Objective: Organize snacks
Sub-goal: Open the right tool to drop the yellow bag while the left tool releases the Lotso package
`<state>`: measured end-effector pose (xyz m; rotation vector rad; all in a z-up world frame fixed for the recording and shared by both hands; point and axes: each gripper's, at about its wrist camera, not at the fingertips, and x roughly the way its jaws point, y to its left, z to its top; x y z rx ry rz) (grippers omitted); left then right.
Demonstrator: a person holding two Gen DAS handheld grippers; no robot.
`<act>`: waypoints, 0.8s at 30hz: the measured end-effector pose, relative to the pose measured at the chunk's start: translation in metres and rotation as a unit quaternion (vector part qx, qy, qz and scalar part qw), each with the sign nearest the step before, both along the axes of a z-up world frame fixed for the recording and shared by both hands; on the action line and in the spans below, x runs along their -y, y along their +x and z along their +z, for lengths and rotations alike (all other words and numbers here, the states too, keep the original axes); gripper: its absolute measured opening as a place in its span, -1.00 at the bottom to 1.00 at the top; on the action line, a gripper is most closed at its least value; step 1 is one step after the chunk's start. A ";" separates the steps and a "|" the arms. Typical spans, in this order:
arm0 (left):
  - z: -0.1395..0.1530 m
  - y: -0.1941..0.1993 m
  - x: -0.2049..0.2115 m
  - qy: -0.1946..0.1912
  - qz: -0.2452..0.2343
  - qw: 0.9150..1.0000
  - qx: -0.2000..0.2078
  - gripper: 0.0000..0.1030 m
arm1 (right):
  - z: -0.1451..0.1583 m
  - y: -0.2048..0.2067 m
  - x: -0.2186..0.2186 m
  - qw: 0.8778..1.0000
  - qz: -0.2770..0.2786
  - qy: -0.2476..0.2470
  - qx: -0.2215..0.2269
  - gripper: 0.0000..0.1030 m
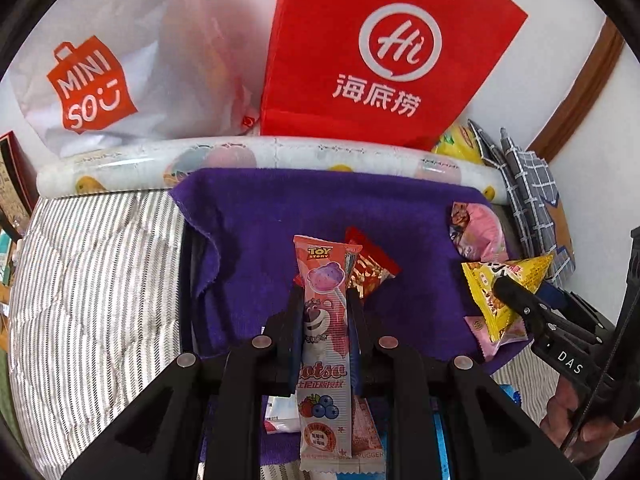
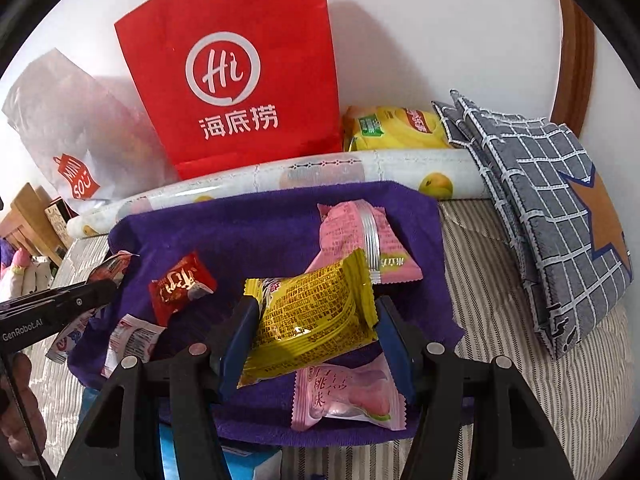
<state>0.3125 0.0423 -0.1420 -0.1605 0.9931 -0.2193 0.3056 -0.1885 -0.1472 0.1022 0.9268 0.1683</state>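
L gripper (image 1: 324, 308) clamped nearly flat on the long pink lollipop pkt (image 1: 322, 320), pinch about mid-length, so top and tail both hang free; pkt sits upright between the pads over the purple cloth (image 1: 256, 240). R gripper (image 2: 316, 320) roughly half open but bearing on the yellow snack pkt (image 2: 308, 320), pads on its two sides, pkt tilted and puffed, so I read that as a grip on a wide thing, not empty. Loose snacks on the cloth: red candy (image 2: 180, 288) near my L side, pink pkt (image 2: 360, 236) toward the back, pink peach pkt (image 2: 348, 400) directly under the yellow one, white/red sachet (image 2: 128, 340) at the cloth's near-L edge. Risks as I see them: yellow pkt is air-filled and slick, could squirt out of the pads if I squeeze more or tip; lollipop pkt is thin film and might swivel in the pinch and drag its tail over the pkts below it. If I lower R straight down I'd prob. land on the peach pkt and shove it off the near edge. The two grippers are close, L finger showing just beside the red candy in the R view, so crossing paths = a knock. Room: rolled fruit-print mat (image 1: 260, 156) walls the back of the cloth, red paper bag (image 1: 372, 52) and white Miniso bag (image 1: 120, 60) stand behind it, plaid cushion (image 2: 552, 208) blocks R. Open cloth is mid and back-L; striped bedding (image 1: 92, 280) to L is free but soft, no firm edge.
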 end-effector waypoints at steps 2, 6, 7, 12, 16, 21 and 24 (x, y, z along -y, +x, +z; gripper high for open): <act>-0.003 0.001 0.002 0.002 -0.003 1.000 -0.002 -0.64 | -0.004 0.002 0.001 1.000 -0.001 0.000 -0.004 0.13; -0.008 0.002 0.006 0.002 -0.007 1.000 -0.009 -0.63 | -0.009 0.003 0.002 1.000 -0.003 -0.001 -0.009 0.15; -0.009 0.002 0.007 0.002 -0.007 1.000 -0.011 -0.63 | -0.010 0.003 0.002 1.000 -0.004 -0.001 -0.011 0.15; -0.014 0.003 0.011 0.006 -0.012 1.000 -0.018 -0.63 | -0.013 0.005 0.002 1.000 -0.005 -0.005 -0.019 0.16; -0.016 0.003 0.012 0.005 -0.020 0.999 -0.025 -0.63 | -0.010 0.003 0.003 1.000 -0.009 -0.006 -0.019 0.23; -0.005 -0.005 0.014 -0.004 -0.031 0.999 -0.017 -0.18 | 0.000 -0.006 0.006 1.000 -0.015 0.001 -0.018 0.48; 0.006 -0.013 0.013 -0.007 -0.036 0.999 -0.012 -0.02 | 0.011 -0.015 0.006 1.000 -0.013 0.011 -0.015 0.52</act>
